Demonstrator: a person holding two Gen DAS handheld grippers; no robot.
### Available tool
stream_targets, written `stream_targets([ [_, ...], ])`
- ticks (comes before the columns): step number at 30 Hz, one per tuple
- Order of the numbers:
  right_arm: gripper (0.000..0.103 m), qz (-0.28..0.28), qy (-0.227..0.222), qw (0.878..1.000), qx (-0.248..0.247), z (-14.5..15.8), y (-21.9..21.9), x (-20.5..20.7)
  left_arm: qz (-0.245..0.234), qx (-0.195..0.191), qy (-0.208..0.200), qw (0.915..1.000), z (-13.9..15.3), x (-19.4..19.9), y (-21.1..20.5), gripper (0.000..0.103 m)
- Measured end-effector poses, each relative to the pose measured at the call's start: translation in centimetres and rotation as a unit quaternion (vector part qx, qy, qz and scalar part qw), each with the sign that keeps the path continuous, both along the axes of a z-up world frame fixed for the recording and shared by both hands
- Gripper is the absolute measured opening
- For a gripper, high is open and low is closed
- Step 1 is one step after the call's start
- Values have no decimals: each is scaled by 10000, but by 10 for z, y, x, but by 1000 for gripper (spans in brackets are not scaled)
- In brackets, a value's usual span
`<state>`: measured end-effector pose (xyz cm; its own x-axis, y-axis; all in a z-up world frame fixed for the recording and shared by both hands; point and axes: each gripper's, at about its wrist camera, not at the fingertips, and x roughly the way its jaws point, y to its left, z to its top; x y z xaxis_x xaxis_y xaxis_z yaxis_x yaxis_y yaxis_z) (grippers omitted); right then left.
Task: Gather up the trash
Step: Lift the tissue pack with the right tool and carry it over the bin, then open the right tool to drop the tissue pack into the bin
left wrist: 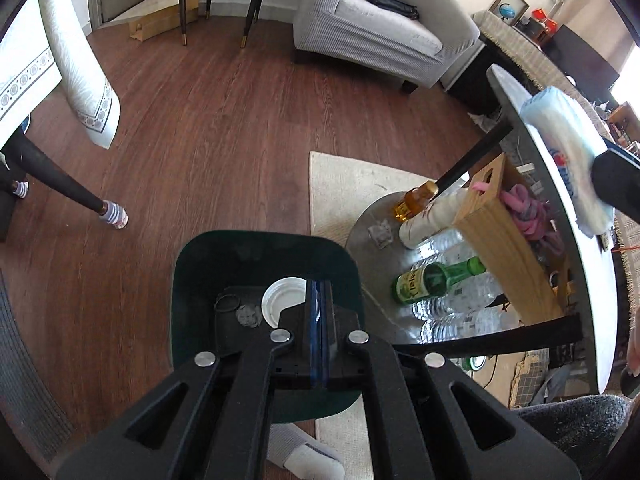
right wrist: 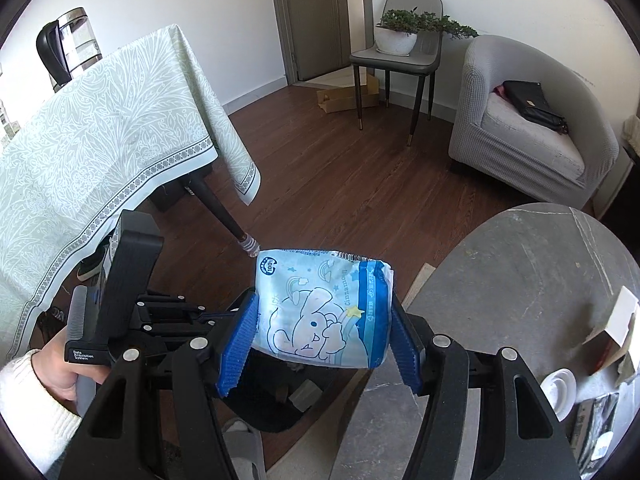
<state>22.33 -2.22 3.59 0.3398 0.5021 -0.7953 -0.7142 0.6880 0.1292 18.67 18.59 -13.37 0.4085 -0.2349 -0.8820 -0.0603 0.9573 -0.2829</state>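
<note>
My left gripper (left wrist: 318, 300) is shut and empty, its blue pads pressed together over a dark green trash bin (left wrist: 192, 280) on the floor. In the bin lie a white lid (left wrist: 282, 300), a crumpled grey scrap (left wrist: 247, 315) and a black band (left wrist: 227, 303). My right gripper (right wrist: 320, 320) is shut on a light blue cartoon-printed tissue pack (right wrist: 324, 308), held above the floor beside the round grey table (right wrist: 540, 280). The pack also shows in the left wrist view (left wrist: 568, 152), over the table edge. The left gripper shows in the right wrist view (right wrist: 120, 312).
A lower shelf (left wrist: 368, 220) under the round table holds a green bottle (left wrist: 436, 280), clear bottles (left wrist: 460, 312), an amber bottle (left wrist: 416, 200) and a wooden box (left wrist: 504, 240). A clothed dining table (right wrist: 100, 140), a grey armchair (right wrist: 532, 128) and a chair (right wrist: 396, 56) stand around.
</note>
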Motion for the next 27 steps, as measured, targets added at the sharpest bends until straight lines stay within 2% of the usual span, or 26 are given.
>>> stream_targets([
  [8, 63, 166, 214, 9995, -153, -18, 34, -3, -69, 131, 645, 9978, -36, -9, 9, 2],
  [15, 63, 250, 406, 9984, -313, -38, 57, -5, -70, 182, 999, 9948, -53, -17, 20, 6],
  [21, 63, 303, 624, 9967, -416, -54, 70, -6, 113, 225, 925, 9954, -48, -28, 37, 13],
  [27, 62, 400, 897, 9934, -594, -81, 84, -11, 358, 315, 508, 9976, -26, -36, 53, 20],
])
